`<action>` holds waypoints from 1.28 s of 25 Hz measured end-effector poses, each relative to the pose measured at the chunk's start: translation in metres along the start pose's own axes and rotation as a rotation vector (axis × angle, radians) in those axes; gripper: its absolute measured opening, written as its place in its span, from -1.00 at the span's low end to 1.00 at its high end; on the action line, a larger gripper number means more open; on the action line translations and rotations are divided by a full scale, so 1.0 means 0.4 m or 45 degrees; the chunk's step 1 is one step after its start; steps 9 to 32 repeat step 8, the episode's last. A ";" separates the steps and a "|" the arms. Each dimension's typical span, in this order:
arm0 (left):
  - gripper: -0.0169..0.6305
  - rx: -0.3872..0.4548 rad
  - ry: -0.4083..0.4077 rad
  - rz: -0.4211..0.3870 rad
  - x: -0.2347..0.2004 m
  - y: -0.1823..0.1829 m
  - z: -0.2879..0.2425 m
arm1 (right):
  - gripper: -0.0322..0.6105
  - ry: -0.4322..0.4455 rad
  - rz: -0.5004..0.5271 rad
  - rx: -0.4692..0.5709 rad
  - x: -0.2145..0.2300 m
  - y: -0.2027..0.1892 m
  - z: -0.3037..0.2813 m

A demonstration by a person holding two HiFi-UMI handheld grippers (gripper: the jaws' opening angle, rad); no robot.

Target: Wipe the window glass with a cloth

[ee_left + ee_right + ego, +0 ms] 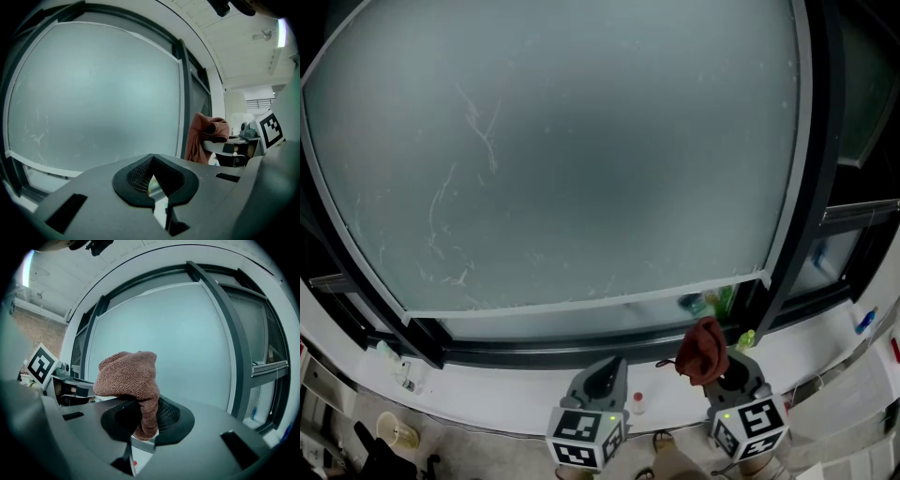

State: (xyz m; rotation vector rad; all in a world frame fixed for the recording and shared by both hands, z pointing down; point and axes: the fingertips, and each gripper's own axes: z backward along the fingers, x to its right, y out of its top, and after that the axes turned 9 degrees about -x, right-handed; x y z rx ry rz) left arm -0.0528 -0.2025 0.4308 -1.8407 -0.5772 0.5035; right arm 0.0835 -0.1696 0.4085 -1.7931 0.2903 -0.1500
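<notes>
The frosted window glass [581,159] fills the head view and carries pale streaks on its left half. It also shows ahead in the left gripper view [93,103] and the right gripper view [187,343]. A reddish-brown knitted cloth [703,349] bulges out of my right gripper [719,373], whose jaws are shut on it [145,420]. The cloth [129,373] flops over the jaws, low and apart from the glass. My left gripper [605,377] sits beside it to the left, jaws shut [157,187] with nothing held. From there the cloth [206,136] shows at the right.
A white sill [487,394] runs below the window, with a small red-capped bottle [638,403] between the grippers. Green bottles [722,300] stand behind the lower right pane. A dark frame post [806,187] borders the glass on the right.
</notes>
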 end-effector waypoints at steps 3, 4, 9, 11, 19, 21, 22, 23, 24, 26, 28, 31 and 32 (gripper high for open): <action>-0.94 0.010 -0.003 0.003 -0.002 0.004 -0.002 | -0.75 0.004 0.006 -0.001 -0.003 0.003 -0.004; -0.94 0.015 -0.004 0.002 -0.002 0.006 -0.002 | -0.75 0.005 0.006 -0.001 -0.004 0.004 -0.005; -0.94 0.021 -0.010 0.000 -0.003 0.008 -0.003 | -0.75 0.008 0.005 -0.001 -0.006 0.003 -0.007; -0.94 0.021 -0.010 0.000 -0.003 0.008 -0.003 | -0.75 0.008 0.005 -0.001 -0.006 0.003 -0.007; -0.94 0.021 -0.010 0.000 -0.003 0.008 -0.003 | -0.75 0.008 0.005 -0.001 -0.006 0.003 -0.007; -0.94 0.021 -0.010 0.000 -0.003 0.008 -0.003 | -0.75 0.008 0.005 -0.001 -0.006 0.003 -0.007; -0.94 0.021 -0.010 0.000 -0.003 0.008 -0.003 | -0.75 0.008 0.005 -0.001 -0.006 0.003 -0.007; -0.94 0.021 -0.010 0.000 -0.003 0.008 -0.003 | -0.75 0.008 0.005 -0.001 -0.006 0.003 -0.007; -0.94 0.021 -0.010 0.000 -0.003 0.008 -0.003 | -0.75 0.008 0.005 -0.001 -0.006 0.003 -0.007; -0.94 0.021 -0.010 0.000 -0.003 0.008 -0.003 | -0.75 0.008 0.005 -0.001 -0.006 0.003 -0.007; -0.94 0.021 -0.010 0.000 -0.003 0.008 -0.003 | -0.75 0.008 0.005 -0.001 -0.006 0.003 -0.007; -0.94 0.021 -0.010 0.000 -0.003 0.008 -0.003 | -0.75 0.008 0.005 -0.001 -0.006 0.003 -0.007; -0.94 0.021 -0.010 0.000 -0.003 0.008 -0.003 | -0.75 0.008 0.005 -0.001 -0.006 0.003 -0.007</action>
